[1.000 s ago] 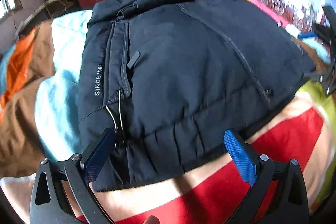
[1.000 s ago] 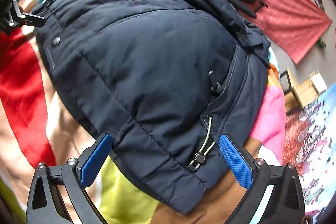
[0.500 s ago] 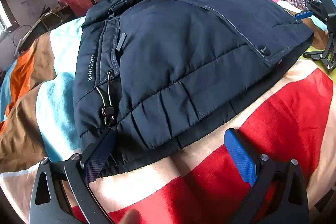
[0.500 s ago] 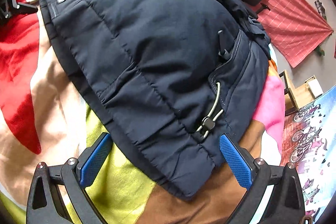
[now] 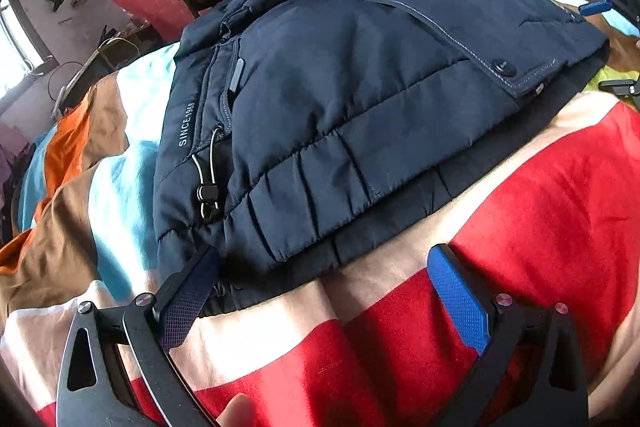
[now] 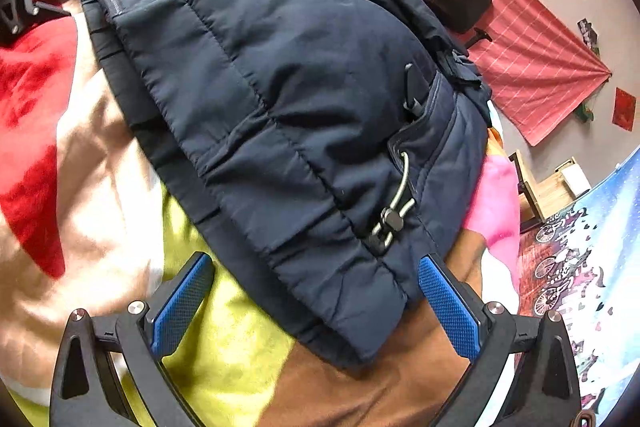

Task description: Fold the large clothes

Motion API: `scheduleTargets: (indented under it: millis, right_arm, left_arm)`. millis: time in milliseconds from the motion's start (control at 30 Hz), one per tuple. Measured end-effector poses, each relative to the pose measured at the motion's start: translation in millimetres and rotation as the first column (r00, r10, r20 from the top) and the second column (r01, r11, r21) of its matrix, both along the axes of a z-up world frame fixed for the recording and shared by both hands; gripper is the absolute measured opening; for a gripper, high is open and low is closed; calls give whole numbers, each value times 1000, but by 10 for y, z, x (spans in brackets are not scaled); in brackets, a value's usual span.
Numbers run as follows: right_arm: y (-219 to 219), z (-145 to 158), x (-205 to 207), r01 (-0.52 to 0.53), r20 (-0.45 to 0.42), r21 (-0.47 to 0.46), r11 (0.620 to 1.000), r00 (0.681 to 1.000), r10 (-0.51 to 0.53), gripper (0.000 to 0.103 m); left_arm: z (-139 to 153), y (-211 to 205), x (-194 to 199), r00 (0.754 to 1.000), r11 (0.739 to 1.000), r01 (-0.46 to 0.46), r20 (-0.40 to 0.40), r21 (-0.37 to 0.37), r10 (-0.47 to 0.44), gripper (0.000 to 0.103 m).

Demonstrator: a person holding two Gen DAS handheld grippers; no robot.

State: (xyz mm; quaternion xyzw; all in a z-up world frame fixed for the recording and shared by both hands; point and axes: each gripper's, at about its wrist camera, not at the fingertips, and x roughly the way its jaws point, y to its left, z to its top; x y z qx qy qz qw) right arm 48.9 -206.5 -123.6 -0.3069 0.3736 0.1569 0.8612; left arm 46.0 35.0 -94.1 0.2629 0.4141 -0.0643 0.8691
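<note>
My left gripper (image 5: pixel 320 291) and right gripper (image 6: pixel 316 291) both gape wide with nothing between their blue knurled pads, low over the striped, soft multicoloured bedspread (image 5: pixel 540 227). Beyond them the puffy quilted navy jacket (image 5: pixel 360 99) lies folded on it, elastic drawcord toggle (image 6: pixel 390 221) at its hem

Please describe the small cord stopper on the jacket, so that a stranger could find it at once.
A navy padded jacket lies on the striped blanket. At its hem corner nearest the right tool, a pale cord loop ends in a small black stopper, the only hard dark clip there.
</note>
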Motion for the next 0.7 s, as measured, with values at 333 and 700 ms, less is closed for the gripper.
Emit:
scheduleTargets:
  millis: [333, 700]
  right_arm:
    - [86, -39, -3, -19, 90, -94, 995, 996, 28, 103]
    - [115, 75, 103, 58, 188, -99, 993, 981, -39, 103]
  left_arm:
    - [-106, -147, 5, 988, 984, -62, 152, 164, 37, 102]
    - [-70, 14, 175, 949, 949, -236, 258, 208, 180, 102]
